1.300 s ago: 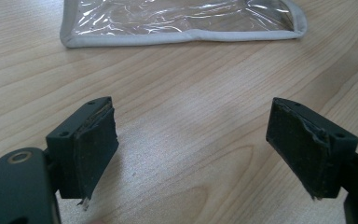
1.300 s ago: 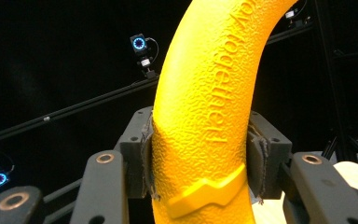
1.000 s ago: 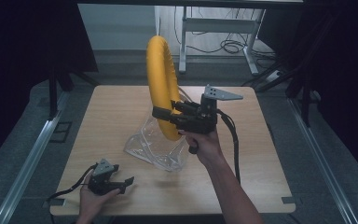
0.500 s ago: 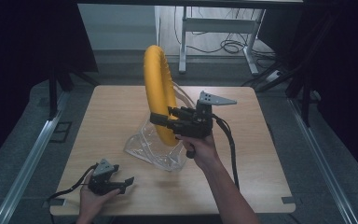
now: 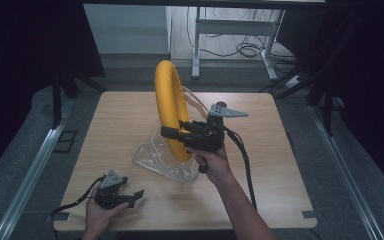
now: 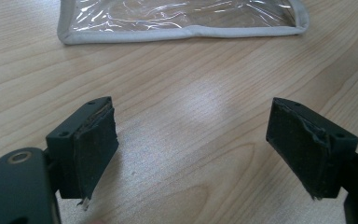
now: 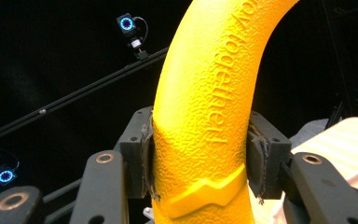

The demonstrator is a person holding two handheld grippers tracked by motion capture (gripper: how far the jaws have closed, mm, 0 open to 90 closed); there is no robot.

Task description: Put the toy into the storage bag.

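Observation:
A large yellow ring stands upright above the wooden table, its lower part down in a clear plastic bag. My right gripper is shut on the ring's lower right side, and in the right gripper view both pads press the ring's textured yellow surface. My left gripper rests open on the table at the front left, held by a hand. In the left gripper view its jaws stand wide apart over bare wood, with the bag's grey-trimmed edge ahead of them.
A dark floor and metal rails surround the table. Behind the table stand a desk frame and loose cables. A black cable trails from my right gripper along the forearm. A small camera with a blue light hangs in the dark background.
My right gripper has lowered the yellow ring, whose bottom has sunk further into the clear bag. My left gripper has stayed in place.

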